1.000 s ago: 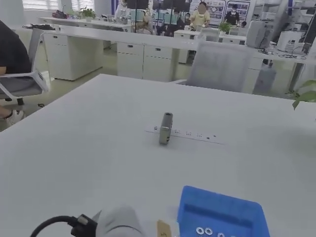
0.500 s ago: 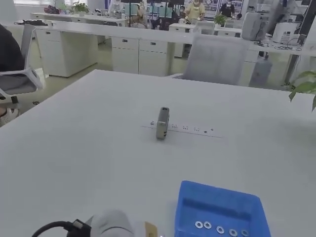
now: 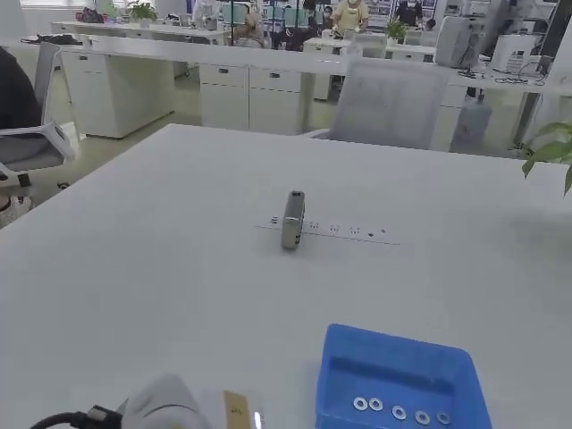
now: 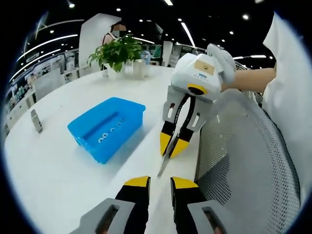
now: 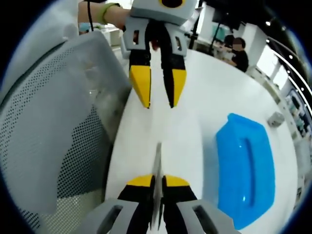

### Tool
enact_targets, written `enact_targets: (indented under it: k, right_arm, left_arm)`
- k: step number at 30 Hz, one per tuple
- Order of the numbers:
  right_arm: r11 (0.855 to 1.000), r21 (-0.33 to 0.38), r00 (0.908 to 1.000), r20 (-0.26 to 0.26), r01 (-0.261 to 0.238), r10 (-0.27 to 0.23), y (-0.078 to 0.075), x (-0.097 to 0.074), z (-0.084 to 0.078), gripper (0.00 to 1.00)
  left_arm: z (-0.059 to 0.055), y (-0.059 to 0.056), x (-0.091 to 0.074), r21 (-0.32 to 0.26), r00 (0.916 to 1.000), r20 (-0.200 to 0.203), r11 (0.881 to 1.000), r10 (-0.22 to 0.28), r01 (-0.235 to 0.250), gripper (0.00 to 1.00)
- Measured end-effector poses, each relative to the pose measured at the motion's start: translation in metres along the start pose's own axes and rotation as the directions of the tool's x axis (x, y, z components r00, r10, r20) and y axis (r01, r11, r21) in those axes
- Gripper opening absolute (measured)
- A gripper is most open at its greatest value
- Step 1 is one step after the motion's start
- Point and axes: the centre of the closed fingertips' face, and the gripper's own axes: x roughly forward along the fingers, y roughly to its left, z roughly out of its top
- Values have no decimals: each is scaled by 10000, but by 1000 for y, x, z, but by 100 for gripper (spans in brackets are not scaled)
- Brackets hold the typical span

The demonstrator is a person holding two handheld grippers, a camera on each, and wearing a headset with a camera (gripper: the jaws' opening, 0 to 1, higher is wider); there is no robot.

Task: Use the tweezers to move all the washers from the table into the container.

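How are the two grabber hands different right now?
The right gripper is shut on the tweezers; the left gripper holds nothing. The right gripper's jaws sit nearly together, while the left gripper's jaws stand apart. Both have yellow-and-black jaws and face each other over the white table.

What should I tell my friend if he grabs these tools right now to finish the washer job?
Left tool: open, holding nothing.
Right tool: shut on the tweezers, facing the left tool over the near edge of the table.
Blue container: on the table beside both tools.
Done: five washers lie in a row inside the container.
Left: I cannot tell whether any washers are loose on the table. Look around and tweeze in any you find.
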Motion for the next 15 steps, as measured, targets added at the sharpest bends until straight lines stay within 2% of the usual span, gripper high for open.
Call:
enact_targets:
  k: [5, 8, 10, 12, 15]
  right_arm:
    - [9993, 362, 9988, 486, -70, 53, -3, 0, 0, 4]
    - [9989, 465, 9978, 665, -60, 29, -3, -1, 0, 5]
    - [9986, 525, 9958, 909, 53, -100, -4, -2, 2, 7]
    - [9958, 918, 9907, 1348, 65, -189, -3, -6, 7, 10]
    - [9868, 1527, 9727, 2155, 532, -858, -8, -19, 17, 13]
  left_arm:
    - [3, 1, -10, -483, 9960, 558, 9966, 696, -670, 22]
    - [6, 1, -16, -1003, 9882, 1014, 9895, 1147, -1046, 24]
    - [8, 2, -21, -1352, 9804, 1331, 9826, 1450, -1270, 25]
    - [10, 4, -26, -1681, 9707, 1608, 9741, 1785, -1513, 25]
    - [15, 11, -35, -2417, 9437, 2133, 9496, 2527, -1996, 29]
